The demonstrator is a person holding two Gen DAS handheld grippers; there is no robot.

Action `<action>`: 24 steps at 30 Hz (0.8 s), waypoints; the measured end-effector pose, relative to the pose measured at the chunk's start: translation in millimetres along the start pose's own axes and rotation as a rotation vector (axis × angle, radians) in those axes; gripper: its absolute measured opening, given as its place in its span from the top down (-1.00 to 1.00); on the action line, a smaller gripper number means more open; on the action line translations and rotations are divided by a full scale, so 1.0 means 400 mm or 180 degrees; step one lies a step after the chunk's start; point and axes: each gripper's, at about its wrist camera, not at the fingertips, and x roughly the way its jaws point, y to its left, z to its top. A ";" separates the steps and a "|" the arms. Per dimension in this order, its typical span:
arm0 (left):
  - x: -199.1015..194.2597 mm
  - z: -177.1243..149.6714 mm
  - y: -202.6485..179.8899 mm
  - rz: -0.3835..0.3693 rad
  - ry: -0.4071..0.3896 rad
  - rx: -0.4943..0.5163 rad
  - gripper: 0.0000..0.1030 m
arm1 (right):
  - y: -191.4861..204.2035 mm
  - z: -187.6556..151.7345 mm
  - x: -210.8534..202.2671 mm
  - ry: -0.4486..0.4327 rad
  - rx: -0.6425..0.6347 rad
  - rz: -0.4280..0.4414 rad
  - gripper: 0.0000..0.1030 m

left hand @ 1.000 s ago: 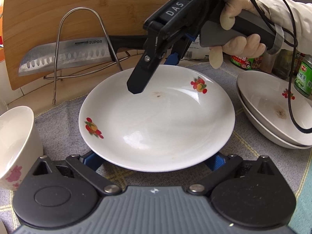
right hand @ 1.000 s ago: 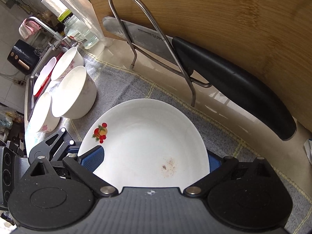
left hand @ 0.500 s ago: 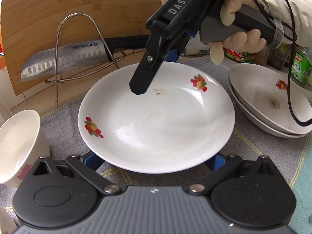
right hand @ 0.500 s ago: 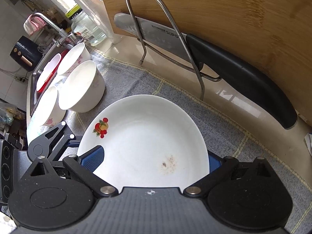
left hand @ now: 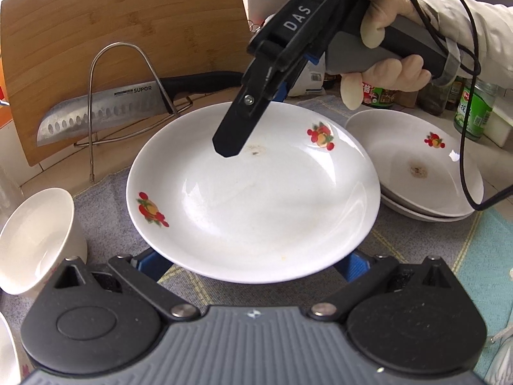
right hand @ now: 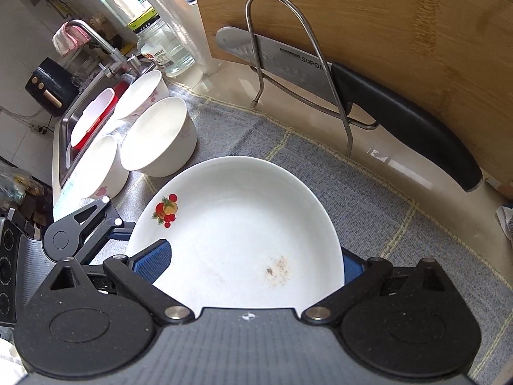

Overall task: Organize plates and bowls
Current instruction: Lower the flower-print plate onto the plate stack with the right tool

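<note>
Leaning against the far wall, the bamboo cutting board (left hand: pixel 121 32) backs a wire rack (left hand: pixel 125 73) that props a knife (left hand: pixel 102 109) on edge, blade marked SUPOR, presumably to keep both off the counter. On the grey mat (right hand: pixel 368 199) the fruit-printed plate (left hand: pixel 253 192) sits between both tools: the left gripper (left hand: pixel 253 264) straddles its near rim, blue pads spread wide and gripping nothing, while the right gripper (right hand: pixel 253 261) (its housing reads DAS) straddles the far rim, also released. My guess is a two-sided lift toward the stacked plates (left hand: pixel 426 176) at right. White bowls (right hand: pixel 157 134) cluster at left by the sink. The jars' (left hand: pixel 471 109) labels are too small to read.
</note>
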 end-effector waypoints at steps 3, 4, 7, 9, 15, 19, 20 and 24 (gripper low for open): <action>-0.012 0.004 -0.011 -0.0008 -0.0007 0.0046 -0.99 | 0.008 -0.012 -0.020 -0.0047 0.0015 -0.0007 -1.00; -0.015 0.006 -0.015 -0.0016 -0.0011 0.0062 -0.99 | 0.012 -0.016 -0.026 -0.0062 0.0023 -0.0015 -1.00; -0.024 0.010 -0.028 -0.0050 -0.0015 0.0116 -0.99 | 0.019 -0.033 -0.042 -0.0091 0.0045 -0.0051 -1.00; -0.028 0.011 -0.037 -0.0071 -0.0012 0.0158 -0.99 | 0.023 -0.046 -0.053 -0.0112 0.0068 -0.0069 -1.00; -0.042 0.019 -0.070 -0.0165 -0.0020 0.0265 -0.99 | 0.030 -0.095 -0.090 -0.0190 0.0150 -0.0130 -1.00; -0.051 0.022 -0.101 -0.0231 -0.0028 0.0347 -0.99 | 0.029 -0.133 -0.119 -0.0258 0.0239 -0.0163 -1.00; -0.052 0.023 -0.108 -0.0251 -0.0032 0.0368 -0.99 | 0.029 -0.143 -0.127 -0.0274 0.0255 -0.0177 -1.00; -0.059 0.028 -0.140 -0.0338 -0.0050 0.0447 -0.99 | 0.029 -0.188 -0.160 -0.0345 0.0331 -0.0244 -1.00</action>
